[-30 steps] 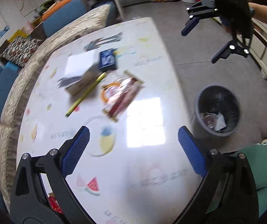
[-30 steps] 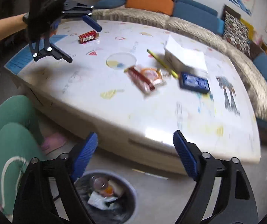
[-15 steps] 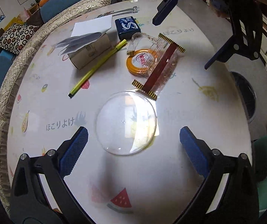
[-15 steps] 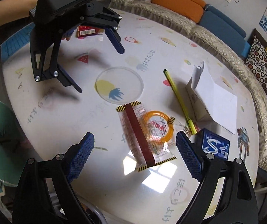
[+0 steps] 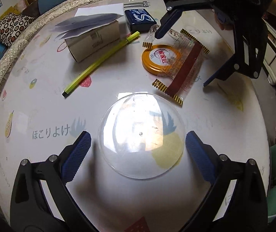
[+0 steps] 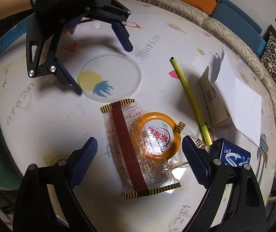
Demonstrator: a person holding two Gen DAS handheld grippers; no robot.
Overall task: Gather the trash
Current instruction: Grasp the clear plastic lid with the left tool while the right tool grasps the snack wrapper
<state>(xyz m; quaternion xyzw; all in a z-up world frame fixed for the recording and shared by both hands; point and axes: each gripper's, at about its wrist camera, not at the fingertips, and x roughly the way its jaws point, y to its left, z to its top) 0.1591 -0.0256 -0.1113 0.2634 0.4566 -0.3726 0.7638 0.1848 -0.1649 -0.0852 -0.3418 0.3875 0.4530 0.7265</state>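
Observation:
A clear round plastic lid (image 5: 141, 135) lies flat on the white table (image 5: 41, 104). My left gripper (image 5: 138, 150) is open, low over the table, with a blue finger on each side of the lid; it also shows in the right wrist view (image 6: 103, 65). A clear snack wrapper with a dark red stripe (image 6: 130, 147) lies partly over an orange jar lid (image 6: 168, 123). My right gripper (image 6: 138, 158) is open just above the wrapper, straddling it; it also shows in the left wrist view (image 5: 182, 58).
A yellow-green pen (image 5: 99, 63), a cardboard box with white paper on it (image 5: 93, 36) and a dark blue gum pack (image 5: 139, 19) lie behind the trash. A sofa with cushions (image 6: 253, 31) curves around the table's far side.
Both grippers have come in from beside the table and dropped low: the left one over the clear lid, the right one over the wrapper. The bin is out of view.

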